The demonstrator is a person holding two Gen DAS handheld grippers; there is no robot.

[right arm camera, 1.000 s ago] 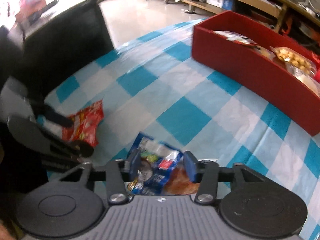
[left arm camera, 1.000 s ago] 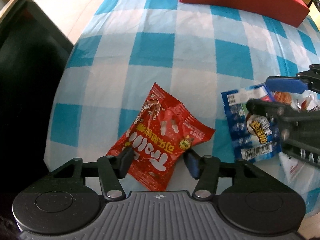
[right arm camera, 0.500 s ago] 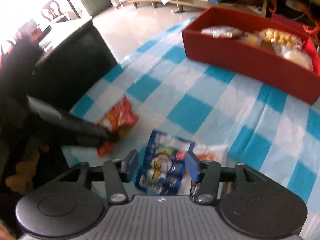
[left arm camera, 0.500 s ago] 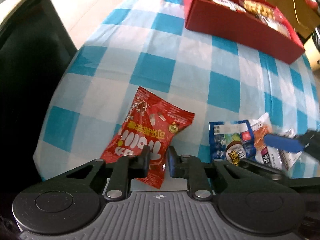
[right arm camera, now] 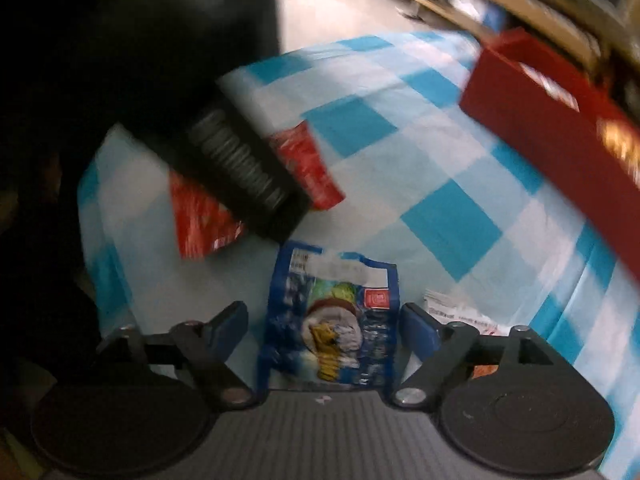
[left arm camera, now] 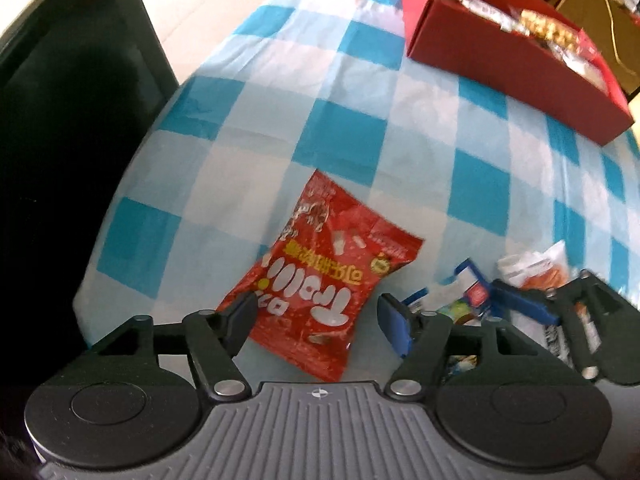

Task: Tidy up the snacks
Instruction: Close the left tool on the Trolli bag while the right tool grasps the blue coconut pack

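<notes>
On the checked desk (left arm camera: pixel 360 128), left hand-held gripper (left arm camera: pixel 316 320) jaws just opened wide, red snack bag (left arm camera: pixel 332 280) lying loose between them. Right hand-held gripper (right arm camera: pixel 324 328) jaws also just opened, straddling blue snack bag (right arm camera: pixel 332 320). Left view alone shows snacks inside red box (left arm camera: pixel 500 56); right view blurred.

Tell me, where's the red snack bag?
The red bag lies flat on the checked cloth near its front edge, between the left gripper's open fingers, left of the blue bag.
</notes>
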